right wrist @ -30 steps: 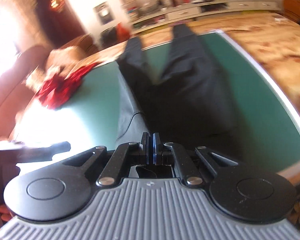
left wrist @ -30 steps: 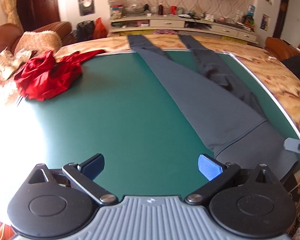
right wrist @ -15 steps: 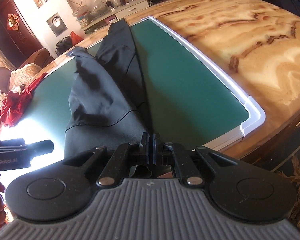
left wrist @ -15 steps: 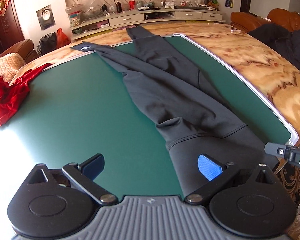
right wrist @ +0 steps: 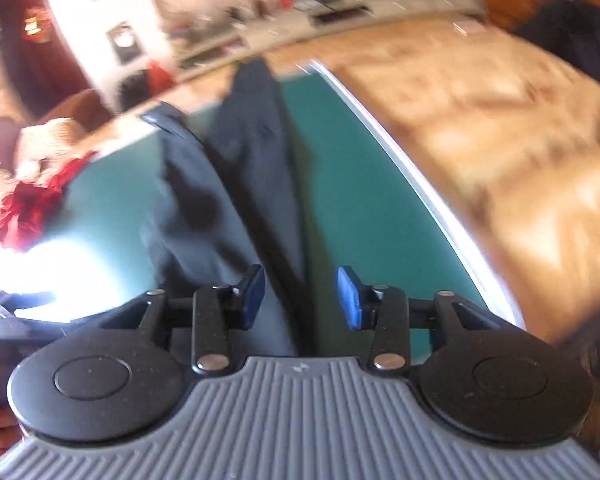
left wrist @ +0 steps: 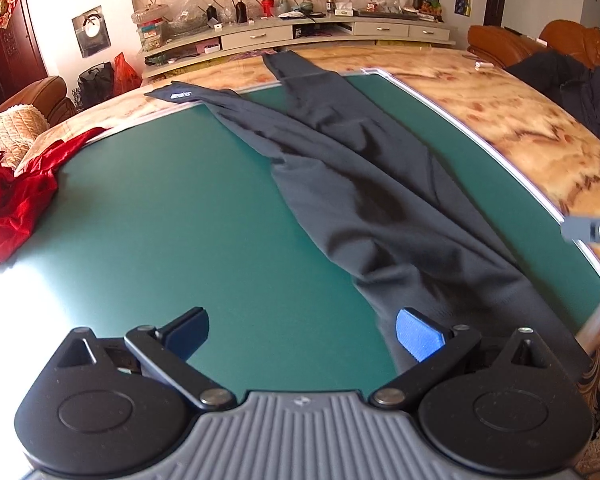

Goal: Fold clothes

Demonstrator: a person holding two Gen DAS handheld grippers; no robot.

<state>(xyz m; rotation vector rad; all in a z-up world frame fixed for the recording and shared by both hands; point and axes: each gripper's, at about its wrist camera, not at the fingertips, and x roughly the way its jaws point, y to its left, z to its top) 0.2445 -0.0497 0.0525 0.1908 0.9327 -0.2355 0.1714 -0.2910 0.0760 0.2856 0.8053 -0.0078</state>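
Observation:
Dark grey trousers (left wrist: 364, 200) lie lengthwise on the green mat (left wrist: 172, 216), legs running to the far edge and the waist at the near right corner. My left gripper (left wrist: 302, 332) stands open just left of the waist, its right pad over the cloth edge, nothing between the fingers. In the blurred right wrist view, the right gripper (right wrist: 302, 296) is open above the trousers (right wrist: 228, 216) near the waist, holding nothing. A red garment (left wrist: 12, 200) is bunched at the mat's far left.
The mat lies on a marbled wooden table (left wrist: 520, 128) with a white rim (left wrist: 480, 148). Sofas with dark clothes (left wrist: 572, 76) stand at the right, a cluttered shelf unit (left wrist: 300, 28) behind. The right gripper's tip (left wrist: 592, 232) shows at the left view's right edge.
The right gripper, shut on the trousers' waist before, has opened and let go. The trousers were dragged toward the near right corner and now lie more rumpled. The right camera is swinging fast.

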